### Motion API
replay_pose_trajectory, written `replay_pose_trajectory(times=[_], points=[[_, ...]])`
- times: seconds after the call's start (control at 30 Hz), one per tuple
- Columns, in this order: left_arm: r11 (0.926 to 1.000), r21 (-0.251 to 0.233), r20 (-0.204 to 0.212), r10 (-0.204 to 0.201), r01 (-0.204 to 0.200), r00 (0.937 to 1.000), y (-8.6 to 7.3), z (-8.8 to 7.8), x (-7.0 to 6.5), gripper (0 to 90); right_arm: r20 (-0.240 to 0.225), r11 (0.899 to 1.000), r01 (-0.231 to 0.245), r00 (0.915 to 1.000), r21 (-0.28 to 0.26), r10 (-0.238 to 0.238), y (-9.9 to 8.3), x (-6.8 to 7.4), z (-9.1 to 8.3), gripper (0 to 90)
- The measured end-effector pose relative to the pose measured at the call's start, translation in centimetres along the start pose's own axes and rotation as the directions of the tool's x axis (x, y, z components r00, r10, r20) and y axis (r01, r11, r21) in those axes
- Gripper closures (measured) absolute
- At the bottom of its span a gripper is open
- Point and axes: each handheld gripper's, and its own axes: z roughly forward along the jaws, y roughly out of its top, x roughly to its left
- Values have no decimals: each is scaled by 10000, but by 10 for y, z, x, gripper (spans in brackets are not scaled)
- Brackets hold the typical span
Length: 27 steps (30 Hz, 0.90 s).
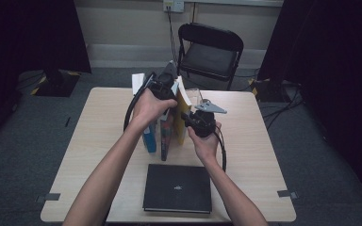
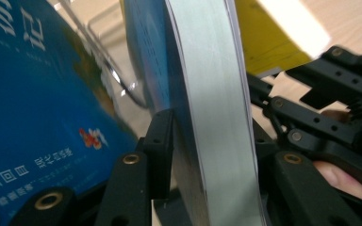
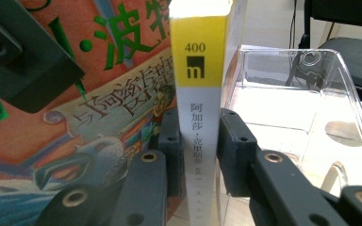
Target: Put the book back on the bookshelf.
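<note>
Several books stand upright in a row at the middle of the table (image 1: 99, 122). My left gripper (image 1: 166, 94) (image 2: 212, 150) reaches down from above and is shut on a thick book (image 2: 217, 117) with grey page edges; its orange picture cover (image 3: 75, 117) shows in the right gripper view. My right gripper (image 1: 199, 120) (image 3: 200, 141) is shut on the spine of the yellow and white book (image 3: 201, 94) (image 1: 183, 101) beside it. A blue book (image 2: 33, 117) (image 1: 149, 141) leans on the far side of the thick one.
A black book (image 1: 177, 188) lies flat near the table's front edge. A clear plastic holder (image 3: 311, 94) stands just behind the yellow book. A black folding chair (image 1: 209, 52) is behind the table. Cables trail from both grippers.
</note>
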Motion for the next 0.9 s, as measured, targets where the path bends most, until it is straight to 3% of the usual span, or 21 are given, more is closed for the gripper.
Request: replay_pose_trajectory(times=[0.13,0.2,0.27,0.43,0.6,0.7,0.83,0.9], points=[[9972,739,86,-98,91,9999,11,3,0,621,3,10000,-16,10000,-1,16,0,0,1,738],[9960,873,-167,-199,213,9997,15,3,-3,649,13,10000,-2,10000,21,2,0,0,0,737],[9970,732,-828,-209,270,9963,18,1,-6,733,21,10000,-53,10000,-21,53,0,0,1,738],[9958,474,-1008,-727,778,9922,24,0,-3,741,-6,10000,-41,10000,-42,41,-1,-1,0,738],[9906,-133,-1078,-1369,1363,9847,28,3,6,741,-27,10000,14,10000,-18,-14,-1,1,0,737],[9790,-656,-1088,-1993,1931,9739,31,3,12,740,-40,10000,85,10000,13,-85,-1,2,-1,737],[9664,-730,-1186,-2537,2464,9600,39,5,18,740,-74,10000,57,10000,55,-56,-1,2,-1,738],[9566,-1023,-1101,-2834,2728,9527,41,4,20,740,-85,10000,32,10000,30,-32,-1,2,0,738]])
